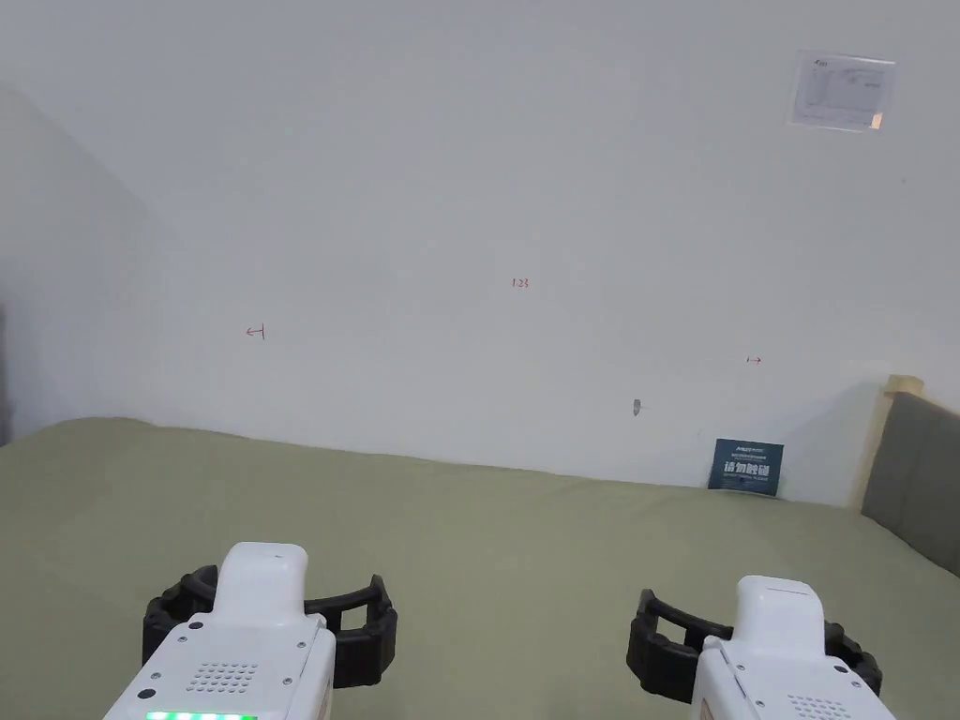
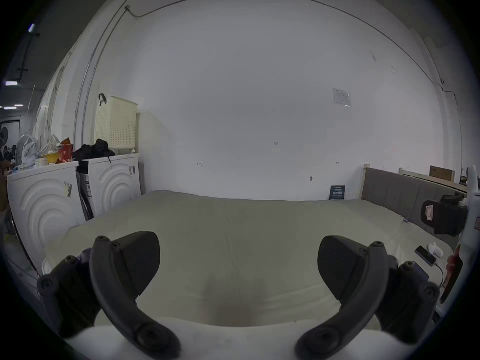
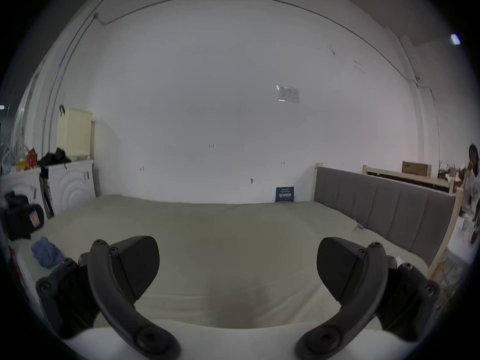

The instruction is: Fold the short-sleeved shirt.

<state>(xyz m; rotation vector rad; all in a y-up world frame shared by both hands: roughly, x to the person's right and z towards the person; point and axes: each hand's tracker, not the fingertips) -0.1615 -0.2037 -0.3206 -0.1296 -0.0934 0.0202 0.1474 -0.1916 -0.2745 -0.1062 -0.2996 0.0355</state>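
Note:
Both grippers hover low over a bed with a pale green sheet (image 1: 487, 553). My left gripper (image 1: 272, 614) is at the lower left of the head view, and its jaws stand wide apart with nothing between them (image 2: 237, 264). My right gripper (image 1: 755, 637) is at the lower right, open and empty too (image 3: 237, 264). A crumpled blue garment (image 3: 46, 252) lies on the sheet far to the left in the right gripper view, near the bed's edge and apart from both grippers. I cannot tell its sleeves from here.
A grey padded headboard (image 1: 923, 478) bounds the bed on the right and a white wall (image 1: 487, 234) stands behind it. A small blue sign (image 1: 746, 466) leans at the wall. White machines (image 2: 114, 181) with a cream basket (image 2: 115, 124) stand left. A phone (image 2: 426, 255) lies on the bed's right side.

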